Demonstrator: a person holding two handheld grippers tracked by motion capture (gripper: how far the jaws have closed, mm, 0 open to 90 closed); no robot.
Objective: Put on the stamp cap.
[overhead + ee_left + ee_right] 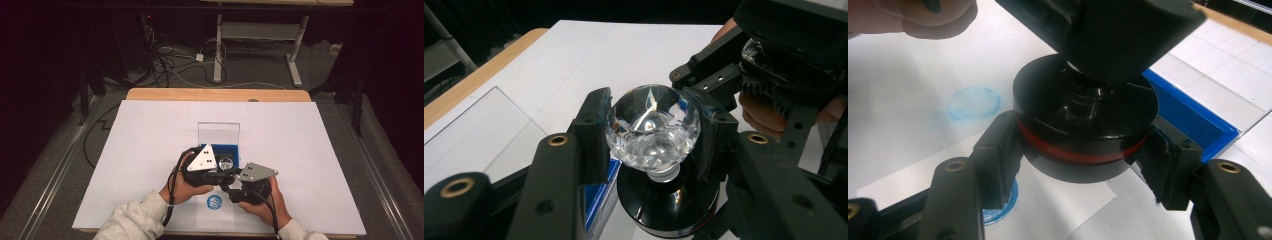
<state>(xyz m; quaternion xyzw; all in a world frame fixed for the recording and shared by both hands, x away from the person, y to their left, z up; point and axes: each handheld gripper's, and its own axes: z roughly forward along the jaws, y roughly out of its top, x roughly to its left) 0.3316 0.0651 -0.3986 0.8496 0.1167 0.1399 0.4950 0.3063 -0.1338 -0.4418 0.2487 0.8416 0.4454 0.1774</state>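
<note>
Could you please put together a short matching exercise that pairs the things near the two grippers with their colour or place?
Things:
1. crystal ball
2. round base
3. tray edge
4. round mark

Descriptions:
A. blue, behind the base
B. clear and faceted, clamped by the left gripper
C. faint blue smudge on the white sheet
D. black with a red band, clamped by the right gripper

Pairs: 1-B, 2-D, 3-A, 4-C
</note>
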